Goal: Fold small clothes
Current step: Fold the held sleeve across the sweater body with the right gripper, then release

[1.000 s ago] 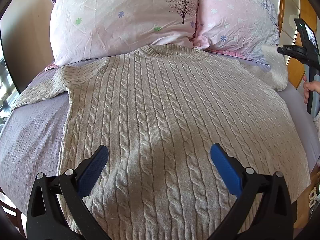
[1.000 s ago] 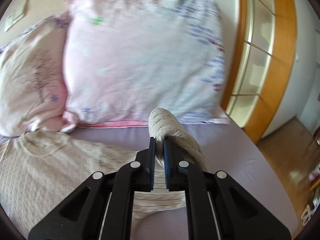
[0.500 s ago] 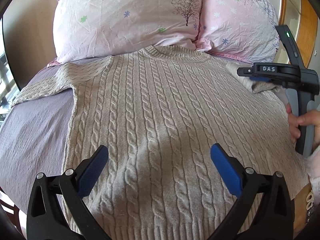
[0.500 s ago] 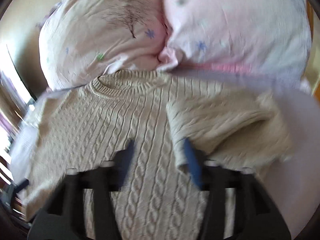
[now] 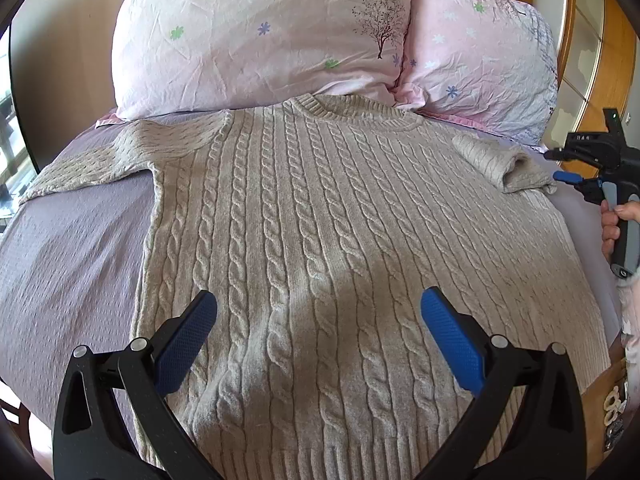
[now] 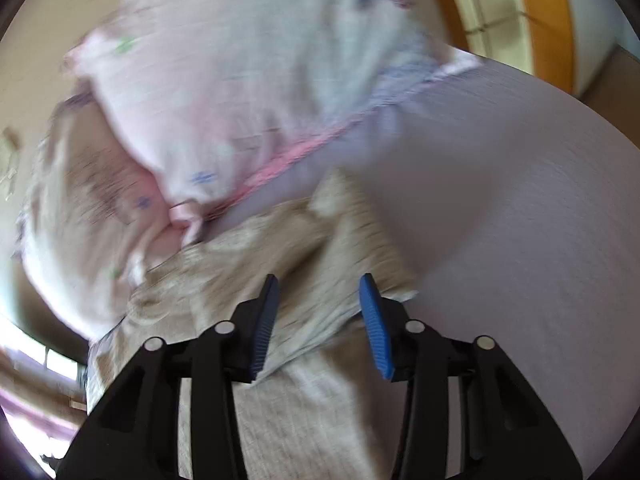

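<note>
The cable-knit sweater (image 5: 320, 240) lies flat on the bed (image 5: 72, 248), its folded-in sleeve (image 5: 504, 160) on the shoulder. Thick, soft and limp, it should be gripped at a cuff or hem edge. The left gripper (image 5: 316, 340) hovers wide open; the right gripper (image 6: 320, 320), jaws just closing, appears apart and empty in a blurred view.

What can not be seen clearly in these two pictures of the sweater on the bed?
- Sweater hem: left wrist view, cut off by the bottom edge and hidden behind the left tool.
- Folded sleeve: its cuff is not visible, tucked under the fold.
- Right wrist view: motion blur smears the pillows and the knit near the right tool.
- Right tool: its far finger is hidden.
</note>
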Available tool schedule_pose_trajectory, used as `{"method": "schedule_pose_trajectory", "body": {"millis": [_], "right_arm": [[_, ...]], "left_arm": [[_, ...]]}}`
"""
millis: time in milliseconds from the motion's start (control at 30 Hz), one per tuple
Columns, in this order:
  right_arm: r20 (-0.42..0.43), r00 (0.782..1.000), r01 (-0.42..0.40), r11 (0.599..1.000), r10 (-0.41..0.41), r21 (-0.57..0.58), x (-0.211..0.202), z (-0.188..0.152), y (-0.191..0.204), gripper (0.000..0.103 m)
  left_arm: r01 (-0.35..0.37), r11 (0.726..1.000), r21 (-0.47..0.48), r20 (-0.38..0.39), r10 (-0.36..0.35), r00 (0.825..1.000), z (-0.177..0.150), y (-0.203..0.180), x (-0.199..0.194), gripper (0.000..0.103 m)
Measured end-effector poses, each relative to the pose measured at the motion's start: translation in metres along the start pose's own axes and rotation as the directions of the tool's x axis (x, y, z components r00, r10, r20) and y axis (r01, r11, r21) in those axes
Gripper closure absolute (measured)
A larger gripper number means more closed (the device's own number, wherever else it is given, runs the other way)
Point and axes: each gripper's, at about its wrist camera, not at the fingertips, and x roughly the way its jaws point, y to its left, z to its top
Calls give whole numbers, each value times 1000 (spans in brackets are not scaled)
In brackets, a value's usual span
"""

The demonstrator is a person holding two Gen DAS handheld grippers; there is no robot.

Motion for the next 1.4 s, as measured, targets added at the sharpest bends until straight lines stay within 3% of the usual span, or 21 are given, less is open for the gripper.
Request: {"method": "schedule_pose_trajectory", "body": {"millis": [100,200,333,367,400,467,567,633,700,733,800,900,967,1000,1033,1067,1100,1167,1267,1333,1400], "right_arm": [[21,998,-62,998,62,5,-1,2,0,69],[-10,994,-106,994,106,-15,12,4,19,69],[-89,995,-53,999,52,-7,44,6,32,68],[-100,994,-42,999,41,-9,53,6,34,71],[-100,994,-39,999,37,-21,59,6,38,89],[-66,997,-35,998,31,-59,59,3,53,95],[-18,993,-120,979,119,-166,43,-8,102,95],[-17,981,-191,942,194,-275,29,-30,154,95],[-55,963,-263,886,263,-382,26,-60,207,95],[-77,957,-285,864,278,-416,28,-73,225,95],[-149,938,-344,813,311,-469,43,-104,265,96],[-255,915,-400,793,314,-459,74,-134,298,96],[-301,915,-387,789,267,-477,96,-150,313,96],[-334,916,-370,790,221,-489,109,-159,317,93],[-393,898,-382,794,198,-473,119,-167,315,90],[-434,879,-401,799,197,-449,119,-170,311,81],[-478,854,-424,805,204,-415,121,-172,306,56],[-472,849,-440,811,236,-385,109,-168,295,30],[-447,854,-452,805,266,-383,89,-161,284,29],[-443,855,-451,810,271,-375,83,-157,276,27],[-449,853,-453,807,267,-380,81,-157,270,27]], "left_arm": [[-4,1000,-5,1,4,1000,-1,3,-1,1],[-7,1000,-14,-2,7,1000,0,5,0,1],[-5,1000,-16,4,5,1000,-1,7,-2,1],[-4,1000,-18,10,4,1000,-1,9,-4,1],[-3,1000,-22,13,3,1000,-1,11,-5,1],[12,999,-44,19,-12,1000,1,21,-7,1],[82,992,-98,40,-78,996,6,44,-10,1],[207,963,-174,88,-194,977,11,72,-12,1],[274,926,-259,122,-250,961,17,97,-12,1],[274,912,-305,136,-244,960,20,112,-13,1],[211,915,-344,145,-170,975,27,134,-16,1],[97,929,-358,144,-48,988,36,162,-20,1],[52,923,-381,126,-3,992,41,179,-18,1],[28,918,-395,111,18,994,43,192,-15,1],[3,913,-409,90,36,995,45,204,-11,1],[-20,903,-430,71,55,996,47,218,-8,1],[-30,891,-452,63,66,996,49,230,-5,1],[-39,862,-505,57,78,995,50,257,-3,3],[-47,818,-573,47,90,995,55,291,4,12],[-55,783,-619,24,89,996,58,316,13,25],[-74,745,-663,-9,91,996,59,338,22,29]]}}
